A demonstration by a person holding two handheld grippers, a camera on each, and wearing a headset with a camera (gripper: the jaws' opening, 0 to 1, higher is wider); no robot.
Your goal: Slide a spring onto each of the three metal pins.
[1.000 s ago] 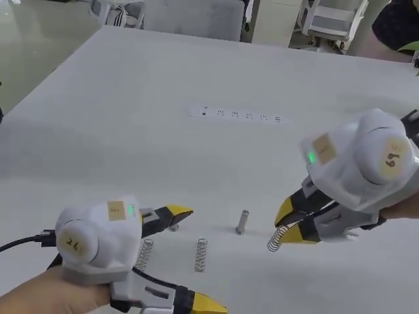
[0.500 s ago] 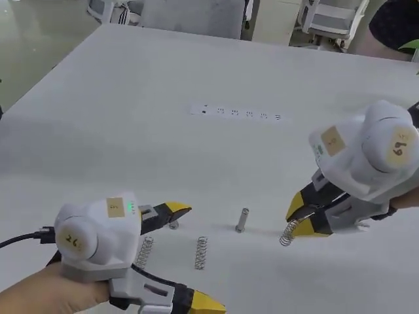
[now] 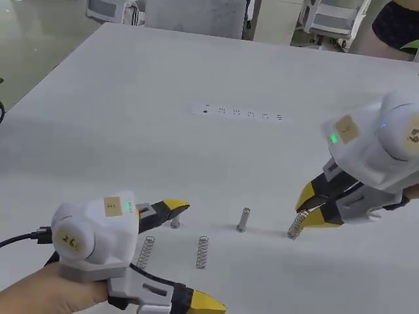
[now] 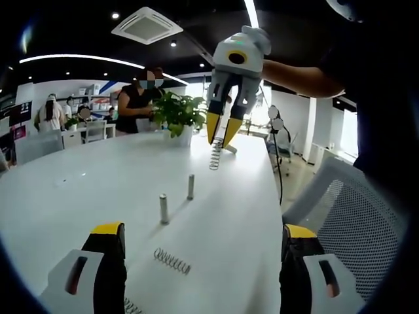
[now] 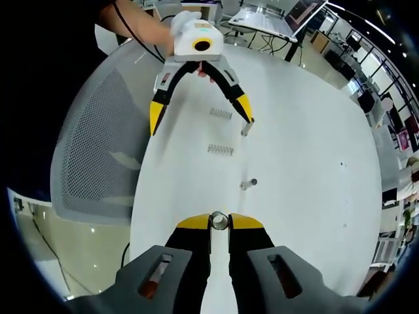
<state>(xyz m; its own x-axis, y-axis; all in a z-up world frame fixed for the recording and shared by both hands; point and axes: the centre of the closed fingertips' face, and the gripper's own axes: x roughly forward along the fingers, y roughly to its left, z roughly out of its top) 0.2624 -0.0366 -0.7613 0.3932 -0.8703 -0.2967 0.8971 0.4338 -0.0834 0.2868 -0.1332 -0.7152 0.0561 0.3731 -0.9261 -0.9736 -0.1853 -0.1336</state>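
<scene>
My right gripper (image 3: 309, 210) has its jaws clamped on a spring (image 3: 296, 225) at the right. My left gripper (image 3: 195, 256), jaws spread wide and empty, hovers near two loose springs (image 3: 145, 252).

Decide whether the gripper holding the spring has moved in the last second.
Yes. The right gripper, shut on the spring, has shifted rightward in the head view, away from the upright pin nearest it.

the lower jaw of the left tongs (image 3: 201, 257) runs off the head view's bottom edge, their body covers the near end of a loose spring (image 3: 146, 248), and the right tongs (image 3: 301, 214) hide the top of the held spring (image 3: 295, 227).
</scene>
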